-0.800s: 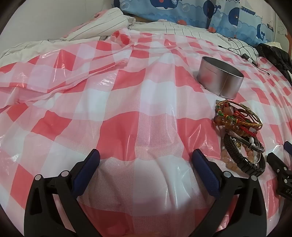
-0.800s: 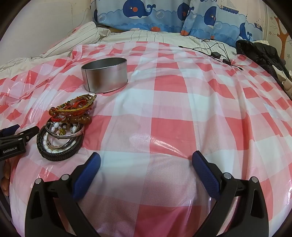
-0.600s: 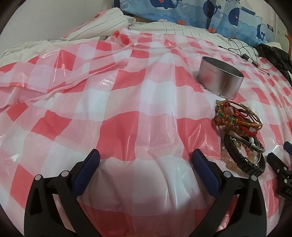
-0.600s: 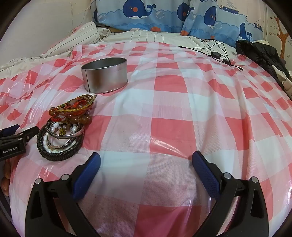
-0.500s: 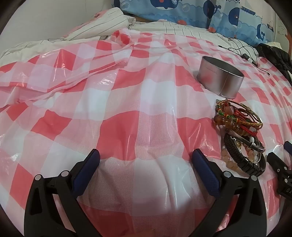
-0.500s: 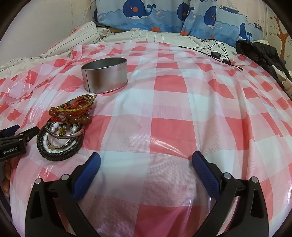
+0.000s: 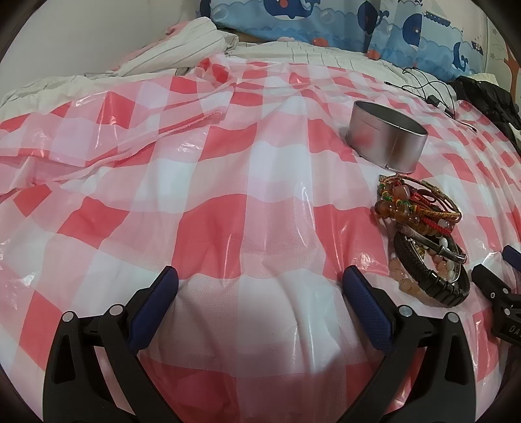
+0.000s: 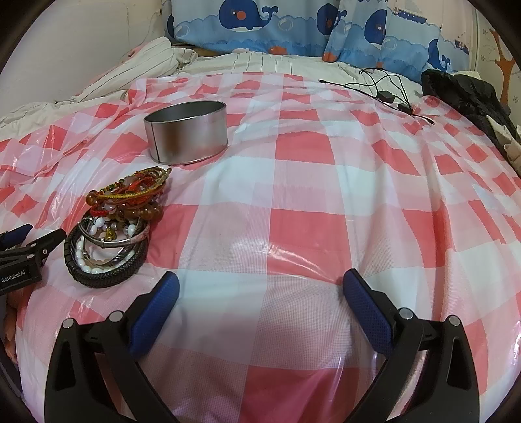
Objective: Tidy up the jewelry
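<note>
A pile of bracelets point(image 7: 423, 237) lies on the red-and-white checked plastic sheet point(image 7: 228, 211): beaded, red cord, silver bangle and black braided ones. It also shows in the right wrist view point(image 8: 114, 227). A round silver tin point(image 7: 387, 143), open and empty, stands just behind the pile and shows in the right wrist view too point(image 8: 187, 131). My left gripper point(image 7: 260, 286) is open and empty, left of the pile. My right gripper point(image 8: 260, 286) is open and empty, right of the pile.
The sheet covers a bed. Striped bedding point(image 8: 146, 65) and blue whale pillows point(image 8: 293, 29) lie at the back. Black cables point(image 8: 384, 88) and a dark garment point(image 8: 472, 97) lie at the back right.
</note>
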Tool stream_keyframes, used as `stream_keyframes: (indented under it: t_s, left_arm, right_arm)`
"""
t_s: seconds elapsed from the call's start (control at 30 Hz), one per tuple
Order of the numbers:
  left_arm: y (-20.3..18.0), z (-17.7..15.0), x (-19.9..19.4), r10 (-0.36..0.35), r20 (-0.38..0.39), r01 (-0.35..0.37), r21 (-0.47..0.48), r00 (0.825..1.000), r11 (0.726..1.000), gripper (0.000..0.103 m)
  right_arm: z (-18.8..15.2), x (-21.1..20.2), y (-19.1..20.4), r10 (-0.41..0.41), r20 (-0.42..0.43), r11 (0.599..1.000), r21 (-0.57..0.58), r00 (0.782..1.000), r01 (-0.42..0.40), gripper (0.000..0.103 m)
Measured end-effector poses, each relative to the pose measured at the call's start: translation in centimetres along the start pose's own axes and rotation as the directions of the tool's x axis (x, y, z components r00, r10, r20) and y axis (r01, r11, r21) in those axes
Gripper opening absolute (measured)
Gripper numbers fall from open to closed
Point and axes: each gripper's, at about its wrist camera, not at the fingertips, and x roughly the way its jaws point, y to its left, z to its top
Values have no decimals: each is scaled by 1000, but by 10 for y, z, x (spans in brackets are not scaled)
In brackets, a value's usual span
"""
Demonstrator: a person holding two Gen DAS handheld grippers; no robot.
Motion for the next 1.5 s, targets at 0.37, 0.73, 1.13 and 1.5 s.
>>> stream_keyframes:
  t_s: [0.37,0.73,1.13,1.5]
  left_arm:
    - [-7,1,-5,9,20,-10,47,1000,999,96]
    - [-8,1,-6,19,26,-21,51,999,998,96]
    - [-8,1,-6,19,27,-20,51,999,998,96]
    - [-7,1,-6,14,25,-15,47,1000,999,96]
  right_arm:
    - [0,-2,1,-2,3,1000,-1,1000,2,96]
    - [0,-2,0,-2,4,1000,-2,1000,2,96]
    - [0,-2,1,-3,4,1000,-2,1000,3,96]
    - [0,-4,-1,-1,0,1000,-1,1000,1,96]
